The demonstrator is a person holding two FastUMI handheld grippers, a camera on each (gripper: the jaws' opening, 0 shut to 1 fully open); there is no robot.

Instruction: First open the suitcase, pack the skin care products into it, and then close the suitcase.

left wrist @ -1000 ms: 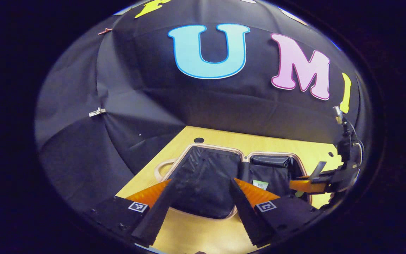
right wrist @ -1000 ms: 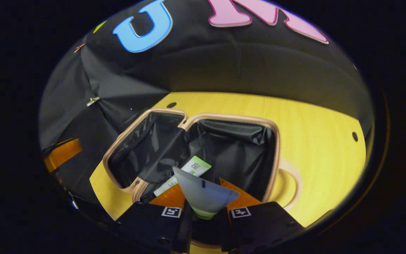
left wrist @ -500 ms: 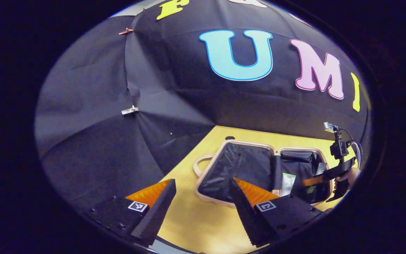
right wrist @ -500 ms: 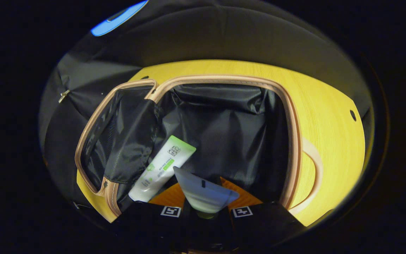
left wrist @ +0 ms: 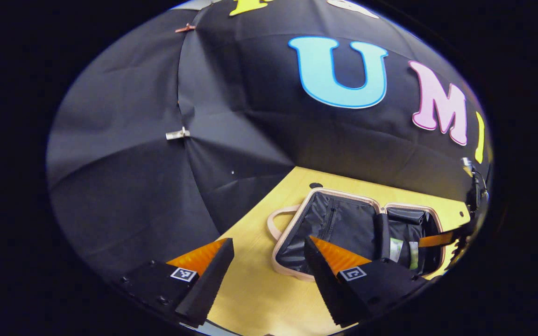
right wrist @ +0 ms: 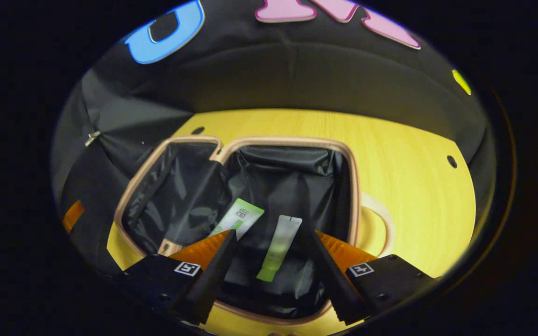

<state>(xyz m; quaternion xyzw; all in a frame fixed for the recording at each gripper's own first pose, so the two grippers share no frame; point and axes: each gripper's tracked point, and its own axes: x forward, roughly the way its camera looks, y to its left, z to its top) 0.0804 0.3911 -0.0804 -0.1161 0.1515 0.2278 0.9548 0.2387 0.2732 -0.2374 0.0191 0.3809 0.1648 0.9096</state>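
The suitcase (right wrist: 354, 186) lies open on the yellow table, with a pinkish rim and black lining. Two white-and-green tubes rest in its right half: one (right wrist: 239, 215) leans against the middle divider, the other (right wrist: 279, 245) lies flat beside it. My right gripper (right wrist: 268, 231) hovers open just above that half, the flat tube showing between its fingers but untouched. My left gripper (left wrist: 267, 242) is open and holds nothing, over the table to the left of the suitcase (left wrist: 297, 219). Both tubes (left wrist: 395, 248) (left wrist: 414, 254) show there too, and the right gripper's finger (left wrist: 435, 239) reaches over them.
The suitcase handle (right wrist: 381, 228) sticks out on the right side over the table (right wrist: 414, 186). Small round holes (right wrist: 451, 161) dot the tabletop. The black cloth wall stands close behind the suitcase. Bare table (left wrist: 255, 289) lies in front of the left gripper.
My right gripper has opened and let go of the second tube, which now lies in the suitcase; the gripper has drawn back a little. My left gripper has moved left, away from the suitcase.
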